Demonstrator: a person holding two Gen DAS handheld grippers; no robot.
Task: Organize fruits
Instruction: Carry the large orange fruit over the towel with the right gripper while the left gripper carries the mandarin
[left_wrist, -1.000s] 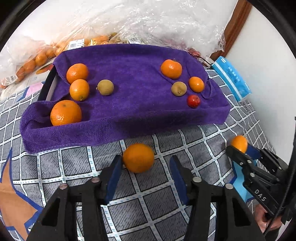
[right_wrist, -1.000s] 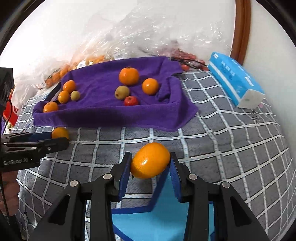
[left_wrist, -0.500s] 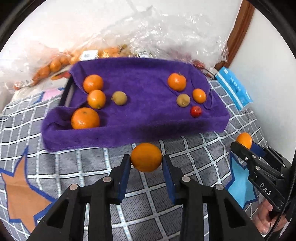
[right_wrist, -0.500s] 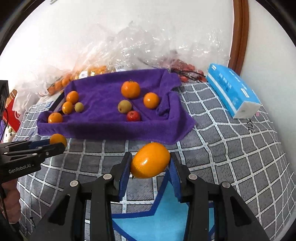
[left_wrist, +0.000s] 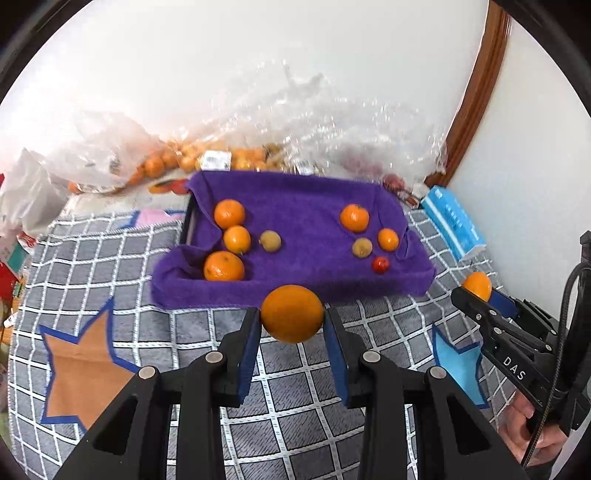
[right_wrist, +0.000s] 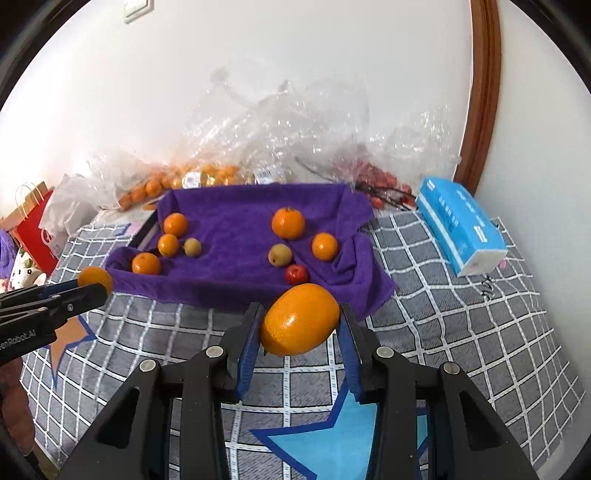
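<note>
— What did the left gripper (left_wrist: 291, 332) have?

— A round orange (left_wrist: 291, 313), pinched between its two blue pads, one pad pressed on each side. It hung clear of the grey checked bedcover (left_wrist: 110, 258), just in front of the near edge of the purple towel (left_wrist: 306, 229).

— And the right gripper (right_wrist: 300, 328)?

— The same sort of hold – its jaws were clamped on an oval orange (right_wrist: 300, 319), tilted a little, above the cover and close to the towel's near right corner. From the left camera that gripper showed at the far right with a hand (left_wrist: 524, 424) under it.

— Where was the rest of the fruit?

— On the towel, which was draped over a dark tray (left_wrist: 187, 225), in two groups. On the left lay three oranges (left_wrist: 229, 213) in a loose line with a small greenish-brown fruit (left_wrist: 270, 240) just beside the middle one. On the right lay two more oranges (left_wrist: 354, 218), another greenish-brown fruit (left_wrist: 362, 246) between them, and a small red fruit (left_wrist: 380, 264) nearest the front. The two groups were well apart.

— Anything behind?

— Crumpled clear plastic bags (right_wrist: 280, 122) against the white wall, with small oranges and red fruit inside. A blue tissue pack (right_wrist: 461, 225) lay on the cover to the right of the towel, and a red paper bag (right_wrist: 33, 225) stood at the far left.
</note>
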